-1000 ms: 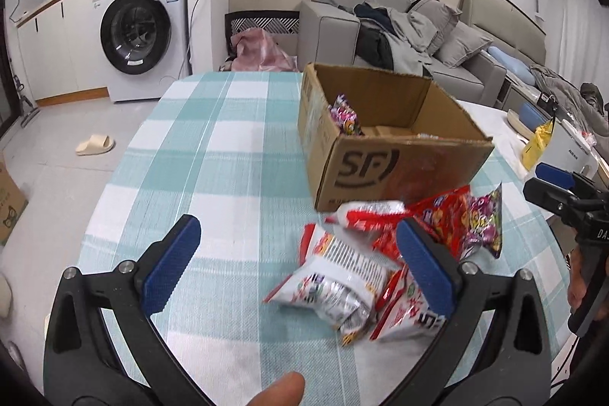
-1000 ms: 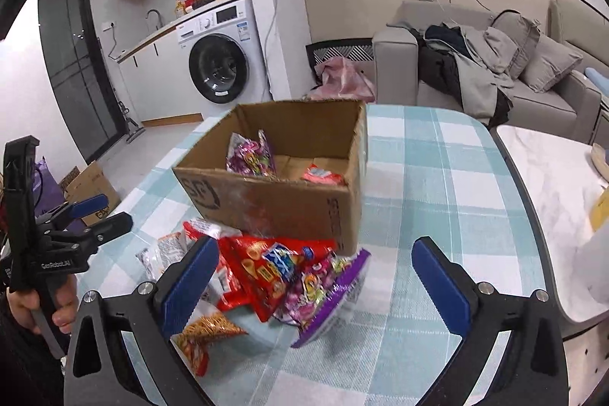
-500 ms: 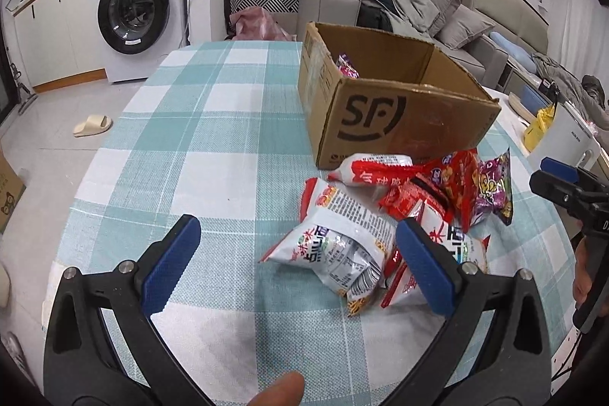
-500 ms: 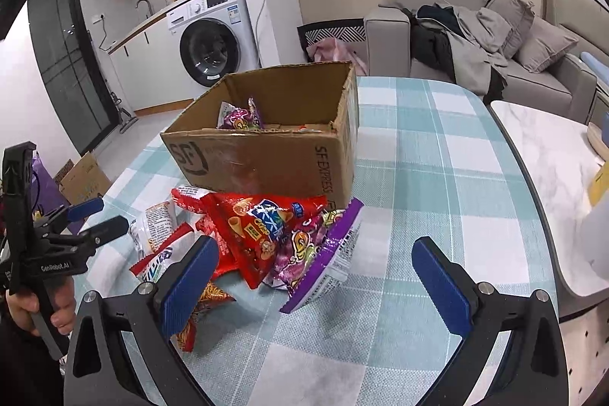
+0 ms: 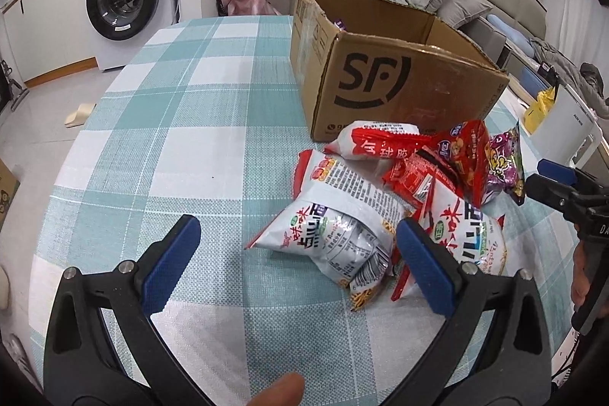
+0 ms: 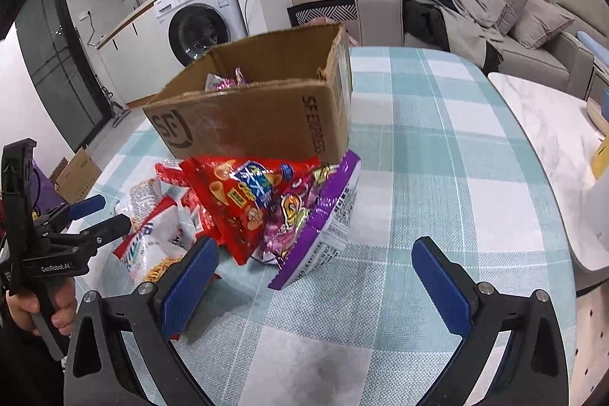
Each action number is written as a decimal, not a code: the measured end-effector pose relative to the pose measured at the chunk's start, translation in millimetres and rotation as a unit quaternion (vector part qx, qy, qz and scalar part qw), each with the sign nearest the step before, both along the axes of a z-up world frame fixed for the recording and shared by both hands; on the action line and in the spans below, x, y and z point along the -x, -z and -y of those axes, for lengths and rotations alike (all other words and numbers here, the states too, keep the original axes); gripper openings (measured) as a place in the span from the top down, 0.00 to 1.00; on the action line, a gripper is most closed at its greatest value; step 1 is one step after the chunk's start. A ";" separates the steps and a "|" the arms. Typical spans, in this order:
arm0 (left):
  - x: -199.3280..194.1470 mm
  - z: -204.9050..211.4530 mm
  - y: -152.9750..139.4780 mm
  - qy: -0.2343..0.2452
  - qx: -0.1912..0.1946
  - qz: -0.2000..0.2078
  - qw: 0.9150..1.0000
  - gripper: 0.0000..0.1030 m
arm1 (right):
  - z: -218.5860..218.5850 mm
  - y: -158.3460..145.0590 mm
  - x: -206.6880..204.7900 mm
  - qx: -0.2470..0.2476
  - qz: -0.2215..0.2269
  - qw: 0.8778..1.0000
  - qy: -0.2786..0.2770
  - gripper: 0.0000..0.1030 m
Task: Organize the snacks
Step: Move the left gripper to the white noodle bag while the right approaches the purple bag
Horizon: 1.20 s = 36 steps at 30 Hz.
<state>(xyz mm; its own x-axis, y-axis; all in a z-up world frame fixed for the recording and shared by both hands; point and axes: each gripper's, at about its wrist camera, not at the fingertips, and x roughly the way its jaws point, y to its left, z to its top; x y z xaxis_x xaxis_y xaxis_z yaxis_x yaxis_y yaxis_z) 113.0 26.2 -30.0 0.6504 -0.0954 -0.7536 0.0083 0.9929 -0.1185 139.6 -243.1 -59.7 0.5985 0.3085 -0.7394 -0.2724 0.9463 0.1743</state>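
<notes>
Table (image 5: 182,124) was covered by a teal-and-white checked cloth. Washing machine (image 5: 121,6) stood on the floor beyond the table's far left edge; grey sofa (image 6: 533,37) with heaped clothes stood behind the far right.

Cardboard box (image 5: 396,90), open at the top and printed with an "SF" logo, sat on the table, far side of centre. In the right wrist view a pink snack packet (image 6: 224,82) showed inside the box, against its back wall.

Pile of snack bags (image 5: 399,193) lay on the cloth, just in front of the box's near face and touching it. White noodle-snack bag (image 5: 335,227) lay nearest the left gripper. Red bag (image 6: 243,200) overlapped the purple bag (image 6: 319,227), which was on the right of the pile, one end leaning on the box corner.

Left gripper (image 5: 297,242) was released, fingers spread wide, low over the cloth; its right finger (image 5: 422,269) was beside the white bag, contact not determinable. Nothing held.

Right gripper (image 6: 316,276) was likewise spread wide and empty, low over the cloth in front of the purple bag; its left finger (image 6: 190,276) was in front of the pile's edge.
</notes>
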 end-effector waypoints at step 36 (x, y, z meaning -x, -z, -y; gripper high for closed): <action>-40.1 13.1 26.1 0.034 -0.003 -0.038 0.999 0.01 | 15.1 37.1 -47.0 -0.012 -0.066 0.998 0.022 0.01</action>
